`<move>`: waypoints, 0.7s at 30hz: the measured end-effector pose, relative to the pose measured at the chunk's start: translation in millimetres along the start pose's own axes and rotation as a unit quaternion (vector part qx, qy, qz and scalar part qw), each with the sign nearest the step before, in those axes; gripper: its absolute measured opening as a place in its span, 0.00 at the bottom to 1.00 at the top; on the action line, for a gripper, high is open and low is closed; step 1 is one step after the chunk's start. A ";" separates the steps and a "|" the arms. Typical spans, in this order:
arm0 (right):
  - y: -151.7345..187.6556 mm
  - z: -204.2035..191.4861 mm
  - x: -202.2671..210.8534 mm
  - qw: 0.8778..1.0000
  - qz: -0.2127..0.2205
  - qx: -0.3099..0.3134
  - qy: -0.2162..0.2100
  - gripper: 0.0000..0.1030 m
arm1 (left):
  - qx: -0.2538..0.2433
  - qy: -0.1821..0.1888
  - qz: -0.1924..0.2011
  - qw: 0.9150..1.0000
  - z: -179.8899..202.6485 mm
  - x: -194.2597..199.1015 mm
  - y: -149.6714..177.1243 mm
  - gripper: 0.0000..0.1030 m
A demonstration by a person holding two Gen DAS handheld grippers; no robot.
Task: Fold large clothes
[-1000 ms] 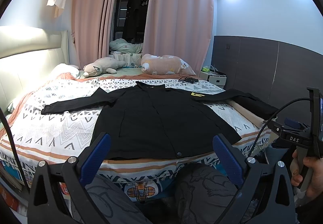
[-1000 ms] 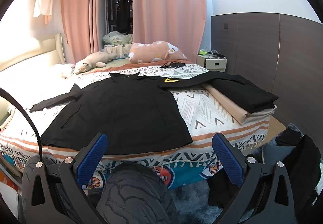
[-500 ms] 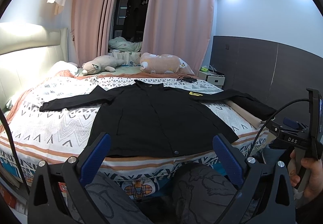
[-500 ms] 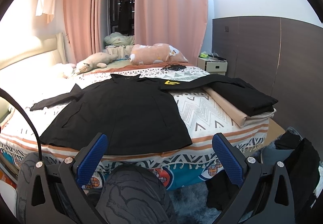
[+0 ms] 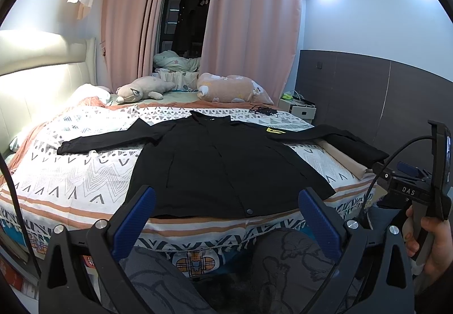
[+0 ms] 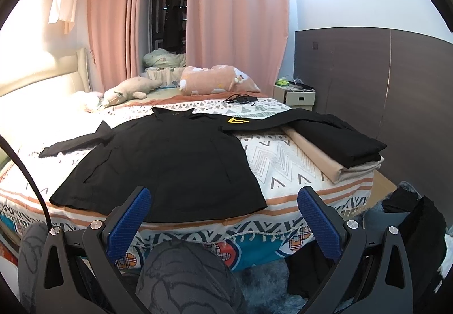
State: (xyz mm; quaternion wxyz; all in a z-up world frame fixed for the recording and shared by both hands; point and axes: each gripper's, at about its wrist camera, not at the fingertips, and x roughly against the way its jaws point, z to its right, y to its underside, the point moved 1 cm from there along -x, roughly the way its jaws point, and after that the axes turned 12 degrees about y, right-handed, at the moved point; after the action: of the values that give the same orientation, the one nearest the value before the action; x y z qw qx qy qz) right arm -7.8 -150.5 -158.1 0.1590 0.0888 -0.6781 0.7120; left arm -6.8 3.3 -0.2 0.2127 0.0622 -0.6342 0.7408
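Note:
A large black button-front shirt (image 5: 223, 164) (image 6: 170, 161) lies flat on the patterned bedspread (image 5: 73, 172), both sleeves spread out, a yellow logo (image 6: 236, 120) near its right shoulder. Its right sleeve drapes over a stack of folded black and beige cloth (image 6: 339, 147). My left gripper (image 5: 226, 212) hovers open before the hem, short of the bed's edge. My right gripper (image 6: 223, 212) is also open and holds nothing, in front of the shirt's right hem corner. The right tool's body and the hand holding it (image 5: 430, 246) show in the left wrist view.
The person's knees (image 6: 181, 271) in grey patterned trousers press near the bed's front edge. Plush toys (image 5: 144, 89) and a pink pillow (image 5: 232, 86) lie at the far side, with black cables (image 6: 240, 99) near them. A nightstand (image 6: 300, 96) stands at the right wall; dark clothes (image 6: 407, 229) lie on the floor.
Both cameras have tilted up a little and eased toward the bed. The shirt lies as before, and both grippers stay open.

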 end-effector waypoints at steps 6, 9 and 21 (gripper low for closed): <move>1.3 1.4 8.0 1.000 0.002 0.001 0.007 1.00 | 0.004 -0.002 0.001 1.000 -2.9 7.0 1.3 1.00; 2.1 1.9 14.0 1.000 0.002 0.004 0.006 1.00 | 0.007 -0.002 0.000 1.000 -5.5 11.6 2.9 1.00; 1.3 5.9 35.0 1.000 0.006 0.001 0.001 1.00 | 0.020 -0.005 0.004 1.000 -23.2 39.4 4.4 1.00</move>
State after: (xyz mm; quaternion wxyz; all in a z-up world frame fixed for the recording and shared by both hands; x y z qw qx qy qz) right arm -41.5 -152.7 -147.0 0.1548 0.0842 -0.6780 0.7137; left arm -40.0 34.6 5.7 0.2051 0.0672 -0.6207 0.7538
